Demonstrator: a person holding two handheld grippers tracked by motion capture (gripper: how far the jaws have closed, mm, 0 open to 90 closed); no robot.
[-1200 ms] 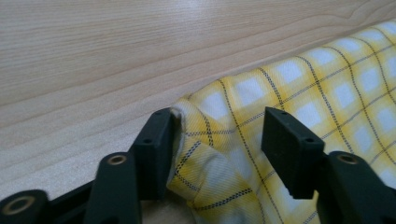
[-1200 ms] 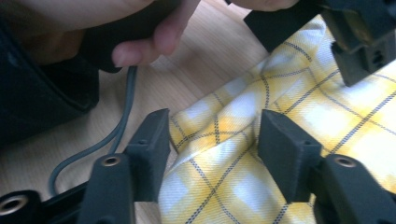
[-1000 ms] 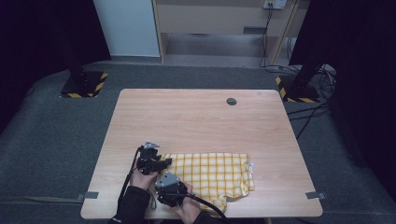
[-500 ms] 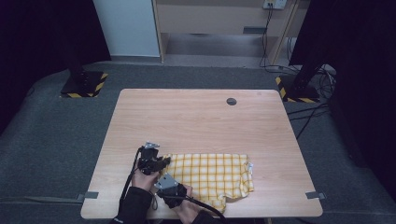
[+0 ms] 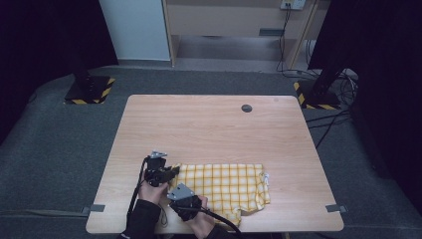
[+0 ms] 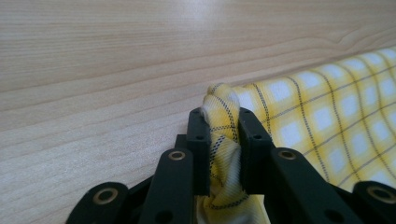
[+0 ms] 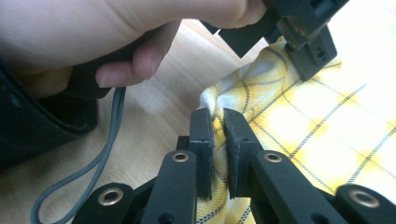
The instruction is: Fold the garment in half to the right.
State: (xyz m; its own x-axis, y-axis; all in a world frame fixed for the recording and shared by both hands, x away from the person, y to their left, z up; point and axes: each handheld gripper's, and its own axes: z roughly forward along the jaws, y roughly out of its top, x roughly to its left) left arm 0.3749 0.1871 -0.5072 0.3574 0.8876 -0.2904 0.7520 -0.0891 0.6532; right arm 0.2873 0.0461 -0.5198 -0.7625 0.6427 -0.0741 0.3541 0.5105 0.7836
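Observation:
A yellow checked cloth (image 5: 224,186) lies flat near the front edge of the wooden table (image 5: 214,129). My left gripper (image 5: 171,172) is at the cloth's far left corner. Its jaws have just been closing and now pinch a bunched fold of the cloth (image 6: 327,107) between the left gripper's pads (image 6: 223,116). My right gripper (image 5: 194,205) is at the near left edge. In its own view the right gripper (image 7: 218,119) is shut on a thin fold of cloth (image 7: 317,121). The left gripper (image 7: 308,42) and its hand (image 7: 140,28) are close beyond it.
A small dark grommet (image 5: 246,108) sits in the tabletop at the back. A grey cable (image 7: 107,140) trails over the wood beside the left hand. Bare wood stretches behind and to the right of the cloth. Dark carpet surrounds the table.

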